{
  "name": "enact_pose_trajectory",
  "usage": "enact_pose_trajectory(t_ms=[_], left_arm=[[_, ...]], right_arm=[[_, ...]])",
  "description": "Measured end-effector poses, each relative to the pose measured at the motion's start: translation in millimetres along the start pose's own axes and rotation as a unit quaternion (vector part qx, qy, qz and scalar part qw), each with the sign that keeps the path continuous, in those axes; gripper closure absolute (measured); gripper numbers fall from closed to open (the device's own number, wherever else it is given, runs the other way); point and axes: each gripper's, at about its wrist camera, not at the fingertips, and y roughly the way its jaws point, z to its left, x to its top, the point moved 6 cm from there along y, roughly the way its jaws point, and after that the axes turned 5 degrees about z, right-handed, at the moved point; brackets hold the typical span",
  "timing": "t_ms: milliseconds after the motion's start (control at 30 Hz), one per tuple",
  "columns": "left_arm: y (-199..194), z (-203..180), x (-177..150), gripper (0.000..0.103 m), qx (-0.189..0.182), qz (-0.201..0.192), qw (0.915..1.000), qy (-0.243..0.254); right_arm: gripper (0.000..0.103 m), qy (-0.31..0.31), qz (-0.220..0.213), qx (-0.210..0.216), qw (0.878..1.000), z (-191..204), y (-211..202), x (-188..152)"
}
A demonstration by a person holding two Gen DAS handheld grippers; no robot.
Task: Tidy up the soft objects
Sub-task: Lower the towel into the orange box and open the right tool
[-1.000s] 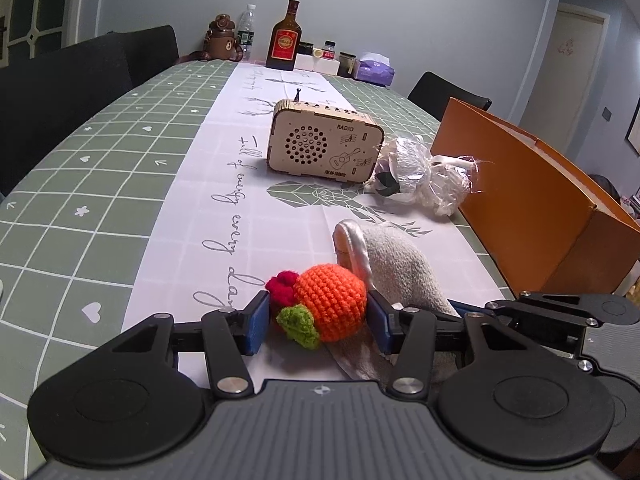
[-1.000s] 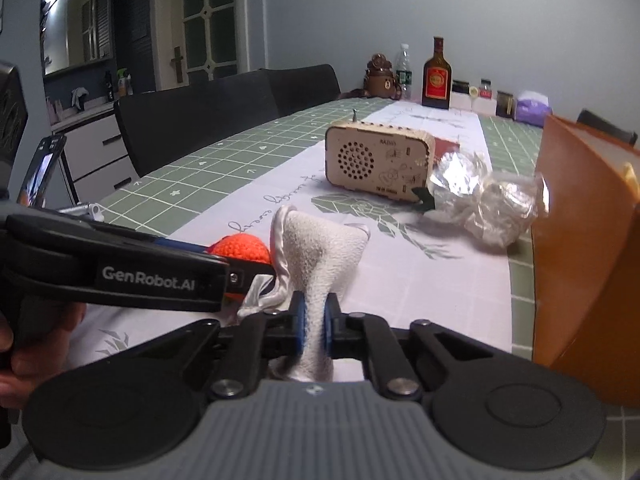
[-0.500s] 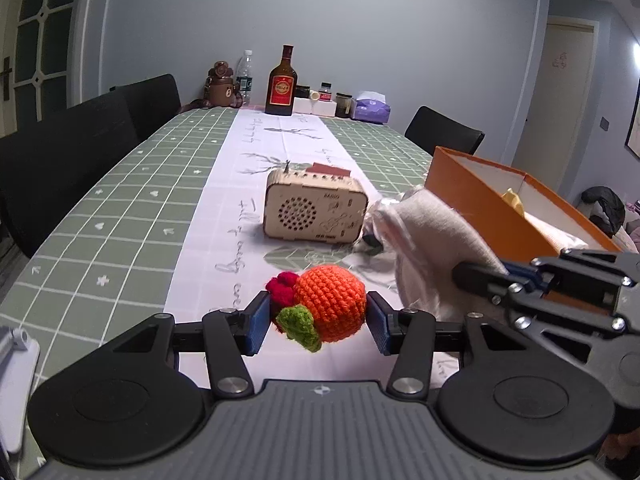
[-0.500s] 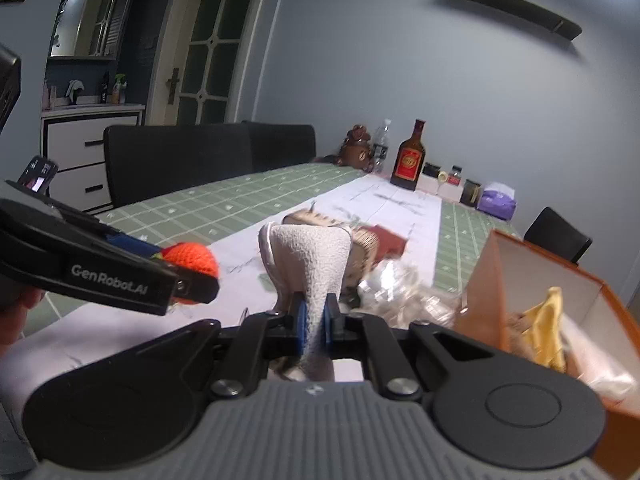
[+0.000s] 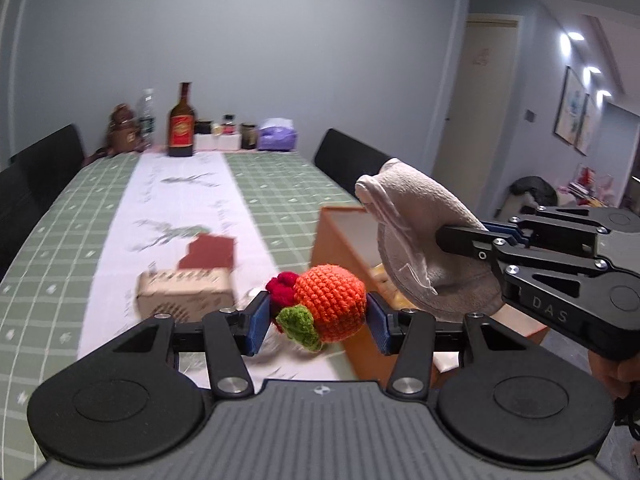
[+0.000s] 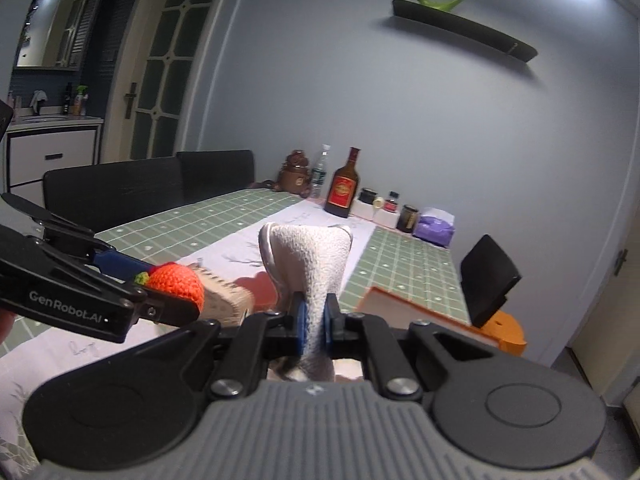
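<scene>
Orange crochet fruit (image 5: 330, 300) sits clamped between the blue pads of the left gripper (image 5: 316, 322), held clear above the table (image 5: 48, 248). Just beside it, the right gripper (image 6: 314, 326) pinches a pale sock (image 6: 310, 264), jaws nearly closed on it. Beyond and below lies the orange box (image 5: 340, 240), seemingly already holding soft things, though blur hides them. A round fruit could roll off the pads; a release short of the rim would miss.
</scene>
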Motion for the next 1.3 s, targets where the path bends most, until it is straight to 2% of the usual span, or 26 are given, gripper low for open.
enact_pose_trajectory(t_ms=[233, 367, 533, 667, 767, 933, 1133, 1300], left_arm=[[32, -31, 49, 0.045, -0.044, -0.009, 0.9983, 0.037], [65, -55, 64, 0.045, -0.058, 0.010, 0.9961, 0.066], [116, -79, 62, 0.045, -0.040, 0.054, 0.9904, 0.121], [161, -77, 53, 0.045, -0.021, 0.096, 0.9857, 0.137], [182, -75, 46, 0.045, 0.008, 0.112, 0.9813, 0.157], [208, -74, 38, 0.045, 0.030, 0.151, 0.9716, 0.180], [225, -78, 29, 0.044, 0.040, 0.169, 0.9607, 0.216], [230, -84, 25, 0.043, 0.051, 0.166, 0.9534, 0.247]], right_arm=[[0.096, 0.047, 0.028, -0.027, 0.998, -77, 6, 12], [0.096, 0.065, 0.059, -0.031, 0.996, -109, 25, 7], [0.096, 0.076, 0.087, -0.028, 0.993, -134, 56, -1], [0.096, 0.090, 0.110, -0.017, 0.990, -149, 85, -12], [0.096, 0.097, 0.134, -0.002, 0.986, -155, 113, -20], [0.096, 0.081, 0.177, 0.014, 0.981, -154, 153, -37], [0.096, 0.061, 0.224, 0.014, 0.972, -154, 185, -58], [0.095, 0.037, 0.263, 0.004, 0.964, -150, 206, -71]])
